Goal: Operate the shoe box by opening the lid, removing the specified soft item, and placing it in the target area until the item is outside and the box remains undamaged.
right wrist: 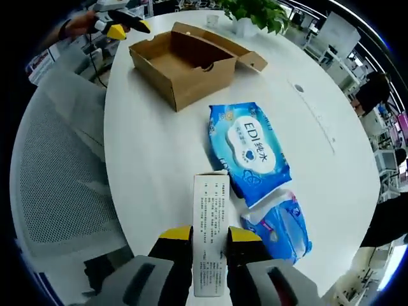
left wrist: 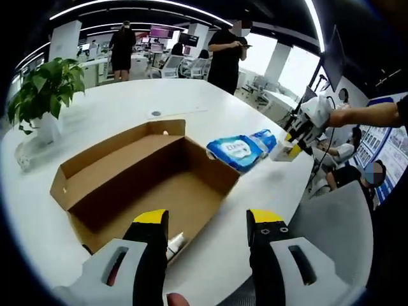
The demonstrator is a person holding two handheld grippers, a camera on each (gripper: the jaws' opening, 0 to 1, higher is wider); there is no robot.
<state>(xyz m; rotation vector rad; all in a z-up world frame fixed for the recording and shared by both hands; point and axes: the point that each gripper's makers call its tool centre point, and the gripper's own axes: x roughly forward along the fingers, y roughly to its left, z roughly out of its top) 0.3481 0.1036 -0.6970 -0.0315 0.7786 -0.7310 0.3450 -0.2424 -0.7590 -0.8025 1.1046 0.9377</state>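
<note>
A round white table (left wrist: 255,115) stands in an open office with ceiling light strips, desks and people standing at 12 o'clock in the left gripper view. A potted plant (left wrist: 44,89) sits at its 9 o'clock edge. A grey mesh chair (right wrist: 57,172) is drawn up at 9 o'clock in the right gripper view.

The cardboard shoe box (left wrist: 146,178) lies open at the centre of the left gripper view, its lid folded back toward the plant. The left gripper (left wrist: 207,220) hangs over the box's near wall with its jaws spread apart and nothing between them.

The blue tissue pack (right wrist: 250,150) lies flat on the table outside the box, just beside a second blue pack (right wrist: 280,226) at 5 o'clock near the table edge. The right gripper (right wrist: 210,234) pinches a small white printed carton (right wrist: 210,236) between its jaws. Bare tabletop stretches between the box and the packs.
</note>
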